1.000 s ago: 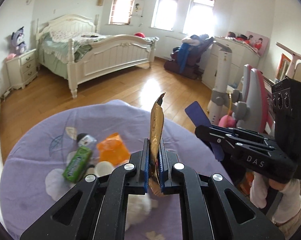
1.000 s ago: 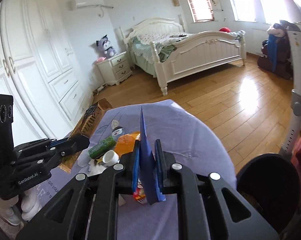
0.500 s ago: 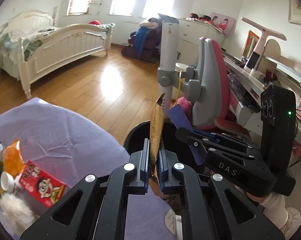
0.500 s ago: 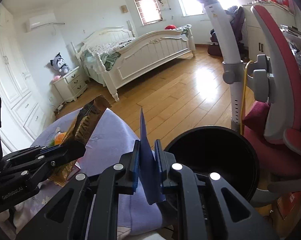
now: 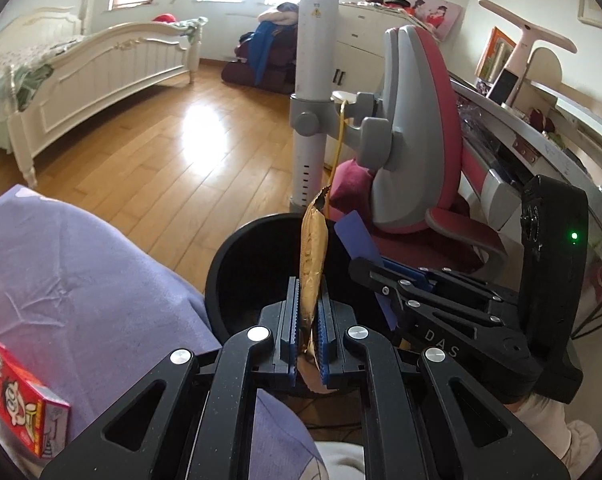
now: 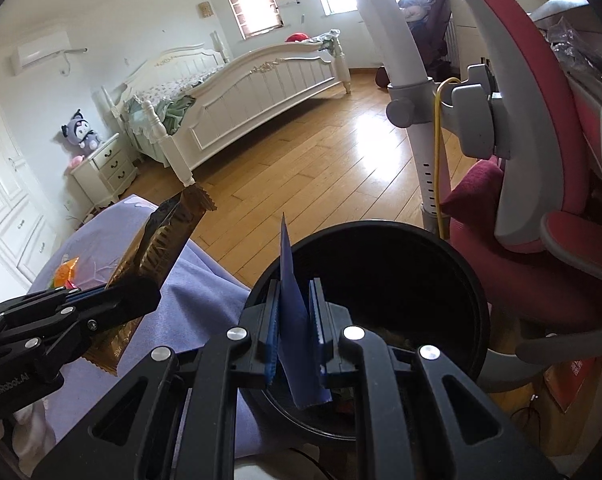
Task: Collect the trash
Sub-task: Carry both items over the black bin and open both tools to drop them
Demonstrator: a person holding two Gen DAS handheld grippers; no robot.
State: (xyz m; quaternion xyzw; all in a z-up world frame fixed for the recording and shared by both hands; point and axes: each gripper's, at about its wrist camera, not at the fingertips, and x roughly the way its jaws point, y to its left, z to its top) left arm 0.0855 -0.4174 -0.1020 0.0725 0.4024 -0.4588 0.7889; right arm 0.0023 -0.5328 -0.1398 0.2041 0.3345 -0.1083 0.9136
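A gold wrapper is held upright in the left gripper, a blue wrapper in the right gripper. The black bin is seen at lower centre, directly ahead of the right gripper, which is judged nearer; the left sits beside the rim.

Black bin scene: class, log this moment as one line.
left hand-held gripper: shut on gold wrapper | right hand-held gripper: shut on blue wrapper | black bin: beneath both
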